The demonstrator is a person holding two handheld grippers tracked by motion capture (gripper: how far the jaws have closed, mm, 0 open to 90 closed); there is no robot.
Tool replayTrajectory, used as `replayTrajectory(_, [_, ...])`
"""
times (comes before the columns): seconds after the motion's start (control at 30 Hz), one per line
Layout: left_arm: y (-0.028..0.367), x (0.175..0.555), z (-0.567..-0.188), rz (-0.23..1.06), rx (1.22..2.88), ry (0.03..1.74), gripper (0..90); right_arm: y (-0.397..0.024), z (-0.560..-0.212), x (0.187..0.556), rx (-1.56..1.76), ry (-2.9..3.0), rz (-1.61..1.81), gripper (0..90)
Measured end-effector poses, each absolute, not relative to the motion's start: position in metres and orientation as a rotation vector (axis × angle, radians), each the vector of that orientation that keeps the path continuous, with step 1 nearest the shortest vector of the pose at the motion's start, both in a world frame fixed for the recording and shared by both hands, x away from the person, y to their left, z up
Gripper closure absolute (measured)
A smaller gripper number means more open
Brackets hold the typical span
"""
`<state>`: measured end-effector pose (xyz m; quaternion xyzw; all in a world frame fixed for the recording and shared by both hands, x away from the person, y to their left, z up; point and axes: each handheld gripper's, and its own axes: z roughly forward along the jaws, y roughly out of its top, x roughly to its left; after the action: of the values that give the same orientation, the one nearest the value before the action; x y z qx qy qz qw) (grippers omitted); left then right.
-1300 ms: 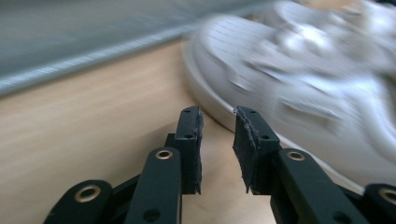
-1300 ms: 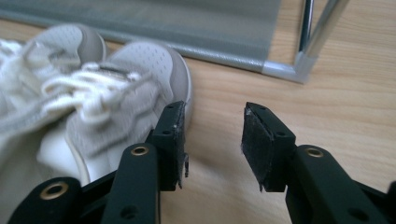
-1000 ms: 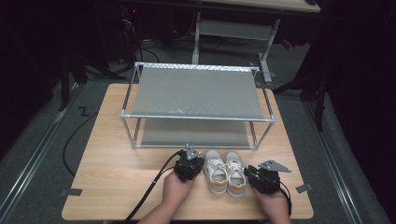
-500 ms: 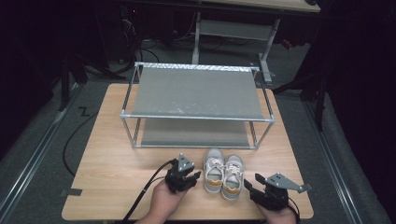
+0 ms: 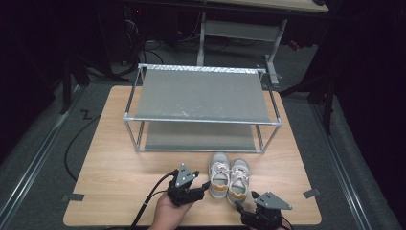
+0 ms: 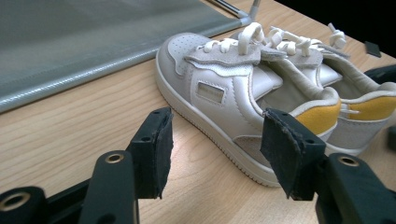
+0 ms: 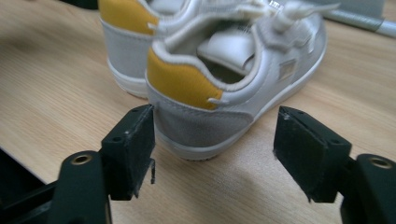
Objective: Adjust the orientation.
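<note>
The pair of small white sneakers with yellow heel tabs (image 5: 229, 176) stands on the wooden bench (image 5: 119, 167) before the grey two-tier rack (image 5: 201, 96); left gripper (image 5: 198, 188) and right gripper (image 5: 239, 207) jaws, just opening, grip nothing.

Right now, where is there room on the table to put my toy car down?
The wooden table is bare left of the left gripper, in front of the metal rack. A smaller bare strip lies right of the shoes, toward the table's right edge. The front middle is crowded: shoes, left gripper, and right gripper, whose jaws just opened.
</note>
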<state>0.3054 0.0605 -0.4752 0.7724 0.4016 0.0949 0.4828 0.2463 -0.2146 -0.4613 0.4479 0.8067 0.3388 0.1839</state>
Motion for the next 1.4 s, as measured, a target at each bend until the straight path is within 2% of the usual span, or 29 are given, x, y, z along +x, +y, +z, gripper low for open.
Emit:
replayTrajectory(0.1, [0.061, 0.303, -0.477, 0.237, 1.896, 0.983, 45.0, -0.214, -0.458, 0.25, 1.231, 2.254, 0.962, 32.5])
replayTrajectory(0.37, [0.061, 0.303, -0.481, 0.209, 1.915, 0.998, 44.9, -0.214, -0.457, 0.256, 1.194, 2.258, 0.945, 32.7])
replayTrajectory(0.47, [0.058, 0.304, -0.484, 0.191, 1.933, 1.005, 47.5, -0.219, -0.459, 0.26, 1.229, 2.243, 0.923, 33.8])
replayTrajectory(0.53, [0.055, 0.305, -0.486, 0.181, 1.934, 1.007, 53.7, -0.222, -0.46, 0.262, 1.227, 2.253, 0.936, 33.5])
replayTrajectory(0.6, [0.05, 0.309, -0.486, 0.126, 1.946, 1.006, 54.1, -0.221, -0.46, 0.262, 1.218, 2.255, 0.93, 34.1])
replayTrajectory(0.9, [0.042, 0.31, -0.487, 0.104, 1.939, 0.986, 54.0, -0.229, -0.46, 0.264, 1.264, 2.22, 0.918, 34.4])
replayTrajectory(1.07, [0.045, 0.305, -0.481, 0.157, 1.941, 0.986, 50.5, -0.232, -0.454, 0.259, 1.246, 2.222, 0.964, 35.8])
replayTrajectory(1.2, [0.063, 0.303, -0.459, 0.224, 1.882, 0.973, 46.9, -0.247, -0.444, 0.255, 1.245, 2.166, 0.995, 35.6])
replayTrajectory(1.37, [0.103, 0.299, -0.42, 0.445, 1.889, 0.912, 39.6, -0.276, -0.45, 0.271, 1.355, 2.061, 0.91, 37.3])
replayTrajectory(1.4, [0.121, 0.295, -0.414, 0.542, 1.943, 0.897, 36.1, -0.283, -0.455, 0.28, 1.415, 2.034, 0.873, 38.2])
